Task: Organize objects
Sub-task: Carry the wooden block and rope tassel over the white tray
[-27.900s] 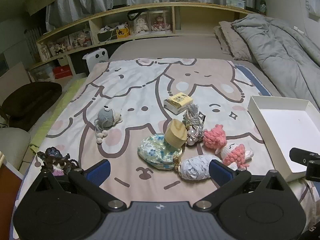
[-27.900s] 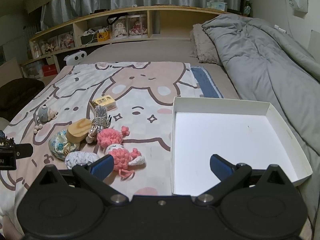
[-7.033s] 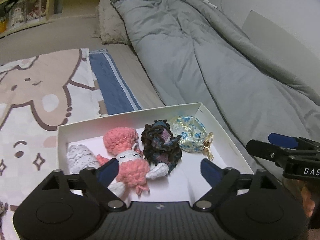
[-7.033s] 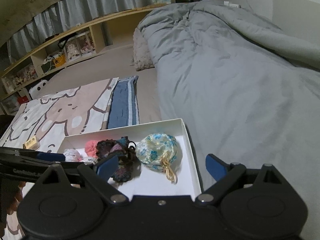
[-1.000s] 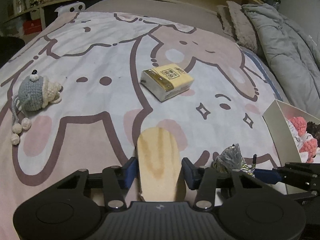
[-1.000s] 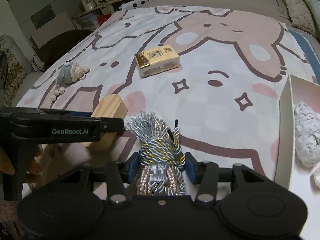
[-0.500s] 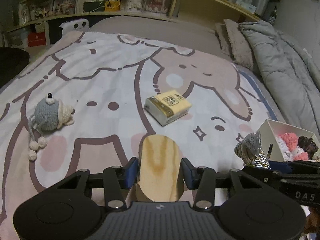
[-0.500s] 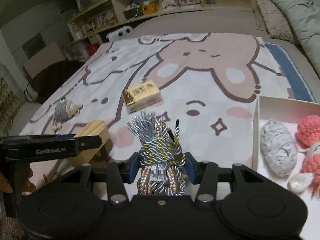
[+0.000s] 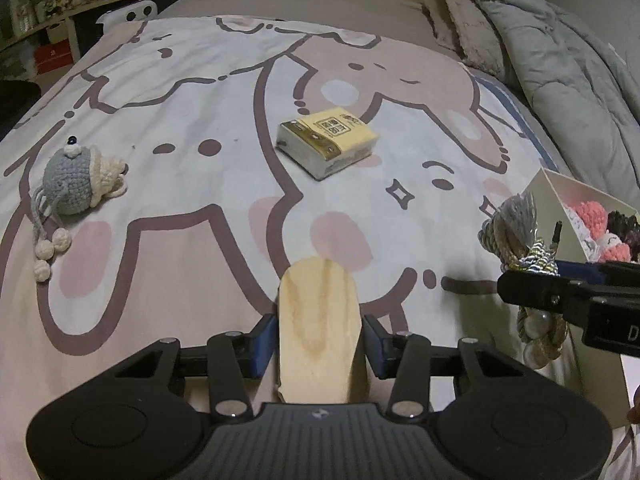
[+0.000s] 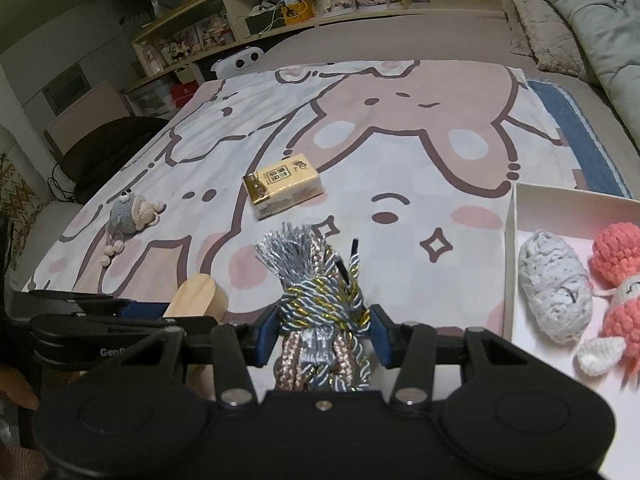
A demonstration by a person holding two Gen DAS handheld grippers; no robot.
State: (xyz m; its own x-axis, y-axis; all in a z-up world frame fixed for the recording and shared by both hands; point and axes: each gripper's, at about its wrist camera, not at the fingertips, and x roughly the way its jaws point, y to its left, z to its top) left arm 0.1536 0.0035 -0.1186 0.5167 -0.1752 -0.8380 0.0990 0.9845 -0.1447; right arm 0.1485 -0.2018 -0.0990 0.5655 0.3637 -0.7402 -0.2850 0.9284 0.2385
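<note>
My left gripper [image 9: 319,338] is shut on an oval wooden box [image 9: 318,328], held above the cartoon blanket; the box also shows in the right wrist view [image 10: 198,298]. My right gripper [image 10: 322,334] is shut on a bundle of silver, gold and pink braided cords with a tassel [image 10: 316,288], seen from the left view too [image 9: 520,240]. The white tray [image 10: 510,240] lies to the right with a grey knitted piece [image 10: 554,290] and pink crochet toys [image 10: 618,256] in it. A yellow tissue pack [image 9: 328,142] and a grey crochet toy [image 9: 74,182] lie on the blanket.
The cartoon blanket [image 9: 180,92] covers the bed. A grey duvet [image 9: 568,60] and pillows lie at the right. Shelves with figurines [image 10: 280,4] run along the far side. A dark cushion [image 10: 108,140] sits off the bed's left edge.
Both grippers have kept their grip and shifted right toward the tray; the tray and its toys take up more of the right wrist view than a second ago.
</note>
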